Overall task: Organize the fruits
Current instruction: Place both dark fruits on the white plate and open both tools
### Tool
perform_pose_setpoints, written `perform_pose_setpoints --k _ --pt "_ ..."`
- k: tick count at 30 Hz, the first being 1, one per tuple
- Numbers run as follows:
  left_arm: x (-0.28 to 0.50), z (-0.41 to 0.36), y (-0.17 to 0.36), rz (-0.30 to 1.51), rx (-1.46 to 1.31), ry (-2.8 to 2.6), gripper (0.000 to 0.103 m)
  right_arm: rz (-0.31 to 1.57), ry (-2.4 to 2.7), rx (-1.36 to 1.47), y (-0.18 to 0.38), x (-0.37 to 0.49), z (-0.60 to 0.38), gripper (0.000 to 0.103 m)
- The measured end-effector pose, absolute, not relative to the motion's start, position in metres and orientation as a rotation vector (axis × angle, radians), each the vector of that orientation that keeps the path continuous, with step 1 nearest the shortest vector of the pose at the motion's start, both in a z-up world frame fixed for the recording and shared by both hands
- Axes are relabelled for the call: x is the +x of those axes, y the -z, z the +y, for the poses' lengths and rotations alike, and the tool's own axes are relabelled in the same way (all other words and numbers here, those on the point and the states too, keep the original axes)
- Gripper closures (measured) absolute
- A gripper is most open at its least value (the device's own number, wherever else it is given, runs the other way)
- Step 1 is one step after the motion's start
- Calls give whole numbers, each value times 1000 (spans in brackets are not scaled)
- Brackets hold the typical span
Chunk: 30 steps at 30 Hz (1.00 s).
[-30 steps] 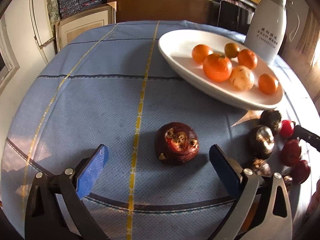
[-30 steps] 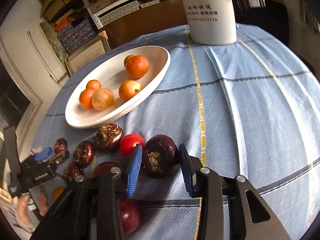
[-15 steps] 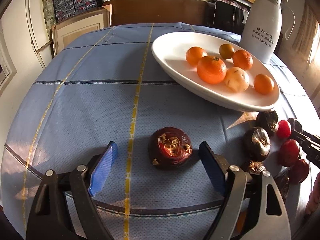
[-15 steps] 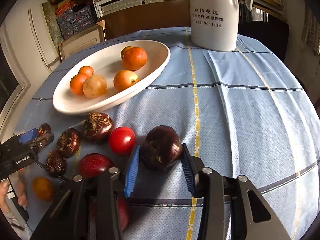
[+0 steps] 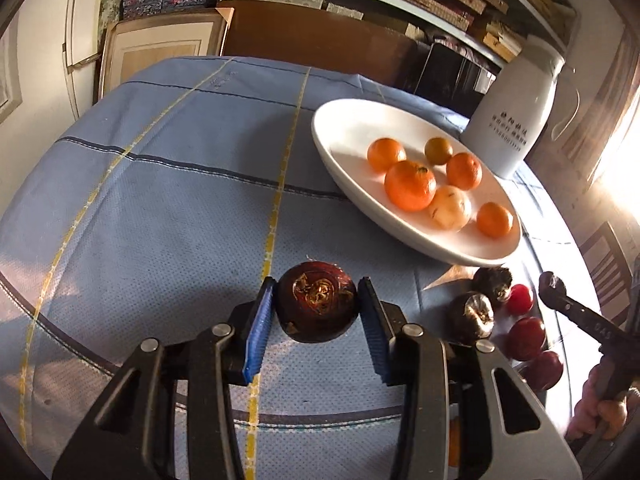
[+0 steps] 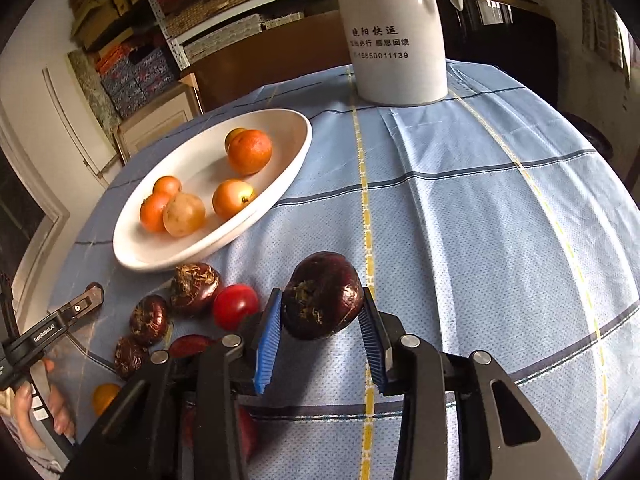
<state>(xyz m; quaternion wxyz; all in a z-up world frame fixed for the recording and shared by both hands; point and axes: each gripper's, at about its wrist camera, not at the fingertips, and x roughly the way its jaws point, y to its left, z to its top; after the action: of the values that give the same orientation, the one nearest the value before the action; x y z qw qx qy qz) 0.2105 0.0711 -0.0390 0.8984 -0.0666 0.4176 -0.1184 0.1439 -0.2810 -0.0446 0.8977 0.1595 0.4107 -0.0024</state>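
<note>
My left gripper (image 5: 316,304) is shut on a dark maroon water chestnut (image 5: 317,306) low over the blue tablecloth. My right gripper (image 6: 320,308) is shut on another dark maroon chestnut (image 6: 322,294) and holds it off the cloth. A white oval dish (image 5: 348,132) holds several oranges (image 5: 409,185) and one pale fruit (image 5: 449,207); it also shows in the right wrist view (image 6: 192,160). More chestnuts (image 6: 194,282) and red fruits (image 6: 235,305) lie loose below the dish. The right gripper's tip (image 5: 551,284) shows at the far right of the left wrist view.
A tall white jug (image 6: 392,32) stands at the table's far edge, also seen in the left wrist view (image 5: 516,120). The left gripper's arm (image 6: 52,328) and a hand sit at the lower left. A small orange (image 6: 105,397) lies near the table's front edge. Shelves and boxes stand behind.
My left gripper has closed from wide open onto the chestnut. My right gripper, shut on its chestnut, has lifted it off the cloth.
</note>
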Motion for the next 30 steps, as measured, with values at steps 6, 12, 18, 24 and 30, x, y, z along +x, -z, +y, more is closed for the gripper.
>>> perform_pose_setpoints --k 6,12,18,24,30 --pt "202 67 19 806 -121 245 62 802 -29 376 33 138 -283 65" --pt "228 37 -1 800 -108 280 62 761 -129 419 11 153 -269 65" --pt "262 9 -5 777 -64 273 60 771 -183 350 -4 203 -230 65" --pt "271 10 5 774 -50 262 25 801 -216 277 1 223 -210 49" --pt "249 27 -1 766 -83 253 12 757 -200 326 -5 192 -229 45"
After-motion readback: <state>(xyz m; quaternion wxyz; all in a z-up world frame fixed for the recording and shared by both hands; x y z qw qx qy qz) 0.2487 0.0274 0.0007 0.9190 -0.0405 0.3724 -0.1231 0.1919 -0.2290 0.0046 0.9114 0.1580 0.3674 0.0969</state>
